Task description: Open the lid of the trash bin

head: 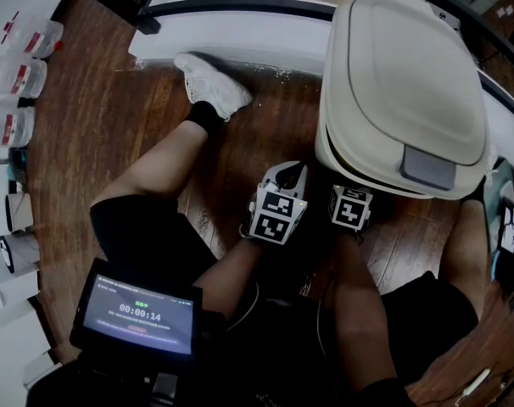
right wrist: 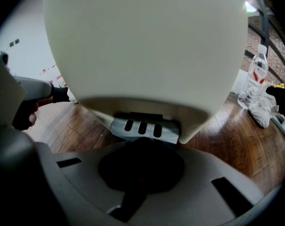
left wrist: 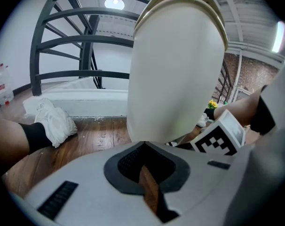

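Observation:
A cream trash bin (head: 393,91) stands on the wooden floor with its lid (head: 410,58) down and a grey tab (head: 428,168) at the lid's front edge. My left gripper (head: 289,172) is shut, low beside the bin's front left corner, a little short of the bin wall (left wrist: 175,69). My right gripper (head: 350,197) sits under the bin's front edge, its tips hidden in the head view. In the right gripper view the shut gripper (right wrist: 141,147) points at a grey foot pedal (right wrist: 142,127) with three slots at the bin's base (right wrist: 142,46), just short of it.
The person's bare legs flank the grippers, a white shoe (head: 210,83) to the left. A timer screen (head: 138,312) hangs at the bottom left. Bottles (head: 19,79) line the left wall. A white ledge (head: 231,36) and dark railing run behind the bin. A water bottle (right wrist: 255,76) stands to the right.

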`<state>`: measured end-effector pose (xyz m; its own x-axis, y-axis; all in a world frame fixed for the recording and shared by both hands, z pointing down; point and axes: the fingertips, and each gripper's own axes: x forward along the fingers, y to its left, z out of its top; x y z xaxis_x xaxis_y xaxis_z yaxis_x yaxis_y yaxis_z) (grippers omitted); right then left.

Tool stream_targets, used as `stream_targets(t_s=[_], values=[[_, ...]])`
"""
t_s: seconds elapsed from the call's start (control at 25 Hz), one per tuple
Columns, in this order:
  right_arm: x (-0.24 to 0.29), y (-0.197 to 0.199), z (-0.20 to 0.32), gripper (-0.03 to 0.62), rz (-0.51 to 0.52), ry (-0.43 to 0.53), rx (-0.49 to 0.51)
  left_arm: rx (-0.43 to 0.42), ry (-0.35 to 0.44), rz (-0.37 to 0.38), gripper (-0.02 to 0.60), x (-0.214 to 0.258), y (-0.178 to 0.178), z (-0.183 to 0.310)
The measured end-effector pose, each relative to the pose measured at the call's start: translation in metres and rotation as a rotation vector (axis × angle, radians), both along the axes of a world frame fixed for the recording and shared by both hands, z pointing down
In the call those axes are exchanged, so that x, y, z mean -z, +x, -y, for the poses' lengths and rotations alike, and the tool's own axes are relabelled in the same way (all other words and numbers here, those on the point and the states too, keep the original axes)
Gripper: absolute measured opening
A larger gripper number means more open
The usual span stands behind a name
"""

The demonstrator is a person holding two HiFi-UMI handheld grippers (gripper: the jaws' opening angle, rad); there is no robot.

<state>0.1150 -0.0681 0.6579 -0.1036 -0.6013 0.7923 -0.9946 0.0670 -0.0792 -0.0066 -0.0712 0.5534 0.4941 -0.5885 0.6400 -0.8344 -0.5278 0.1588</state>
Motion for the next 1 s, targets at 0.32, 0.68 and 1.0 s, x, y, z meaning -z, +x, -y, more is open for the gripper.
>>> stream_targets(t_s=[0.32,0.68,1.0], values=[[0.0035,-0.0012,-0.0017,0.005,0.009,-0.009,-0.005,-0.003,0.001,-0.003,-0.002,0.0012,0.0016,0.0005],[0.0032,-0.0012,-0.0010,0.005,0.001,0.000,0.003,-0.004,0.003,-0.001,-0.002,0.0008,0.0010,0.0010],[0.0041,-0.0022,0.0009,0.005,-0.002,0.021,0.007,-0.008,0.005,-0.001,-0.002,0.0006,0.0015,0.0013]])
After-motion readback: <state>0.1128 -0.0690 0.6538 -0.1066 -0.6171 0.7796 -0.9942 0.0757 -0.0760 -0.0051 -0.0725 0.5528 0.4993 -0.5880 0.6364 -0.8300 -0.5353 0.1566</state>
